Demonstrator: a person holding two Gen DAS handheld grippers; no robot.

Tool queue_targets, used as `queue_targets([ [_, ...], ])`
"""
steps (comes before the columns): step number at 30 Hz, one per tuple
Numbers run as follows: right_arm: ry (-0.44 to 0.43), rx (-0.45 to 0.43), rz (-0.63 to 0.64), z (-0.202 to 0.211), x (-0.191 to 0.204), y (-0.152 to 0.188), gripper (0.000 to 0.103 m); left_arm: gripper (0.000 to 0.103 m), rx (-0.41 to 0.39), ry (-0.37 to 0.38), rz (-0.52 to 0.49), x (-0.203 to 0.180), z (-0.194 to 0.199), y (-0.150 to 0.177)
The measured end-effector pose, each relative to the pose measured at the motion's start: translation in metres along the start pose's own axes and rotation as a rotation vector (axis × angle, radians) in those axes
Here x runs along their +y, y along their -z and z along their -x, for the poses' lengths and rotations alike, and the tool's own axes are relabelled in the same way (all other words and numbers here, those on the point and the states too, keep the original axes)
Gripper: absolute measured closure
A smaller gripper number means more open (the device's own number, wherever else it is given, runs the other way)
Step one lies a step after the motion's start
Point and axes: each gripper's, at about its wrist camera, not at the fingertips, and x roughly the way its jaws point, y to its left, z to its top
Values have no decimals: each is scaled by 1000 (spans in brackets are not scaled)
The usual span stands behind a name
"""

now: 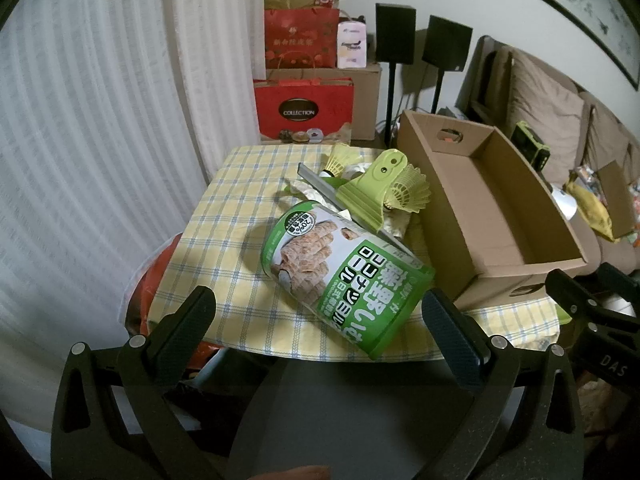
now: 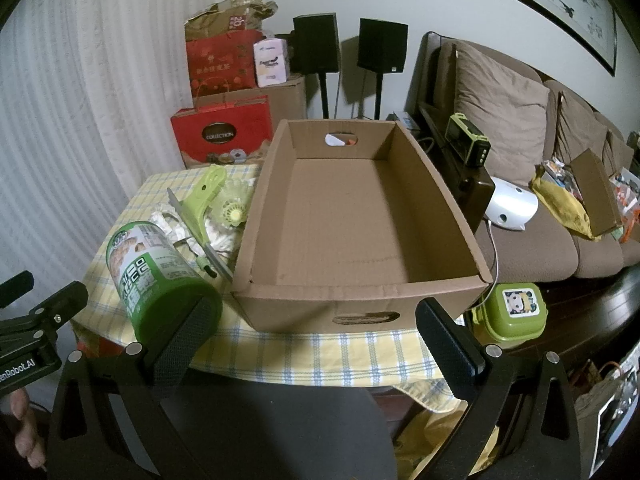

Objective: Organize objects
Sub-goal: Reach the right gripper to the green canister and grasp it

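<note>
One green snack canister (image 1: 340,272) lying on the checked tablecloth (image 1: 224,240), two yellow shuttlecocks (image 1: 408,194), one green clip (image 1: 372,196), one cardboard box (image 2: 360,216); left gripper (image 1: 320,308) and right gripper (image 2: 320,320) hover, jaws wide.

A checked yellow-and-blue tablecloth (image 1: 224,216) covers the table. At twelve o'clock behind it, red gift bags (image 1: 304,108) are stacked against a white curtain (image 1: 80,120). At one o'clock, two black speakers (image 2: 314,42) stand on poles. At three o'clock, a brown sofa (image 2: 520,240) holds tan cushions (image 2: 500,108) and a white rounded device (image 2: 512,204). A framed picture (image 2: 540,0) hangs above.
</note>
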Motion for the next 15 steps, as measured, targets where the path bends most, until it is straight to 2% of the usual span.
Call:
queue_targets([
  [8, -21, 1, 1, -2, 3, 2, 0, 0, 0, -2, 3, 3, -5, 1],
  [15, -106, 27, 49, -16, 18, 8, 0, 0, -17, 4, 31, 33, -24, -3],
])
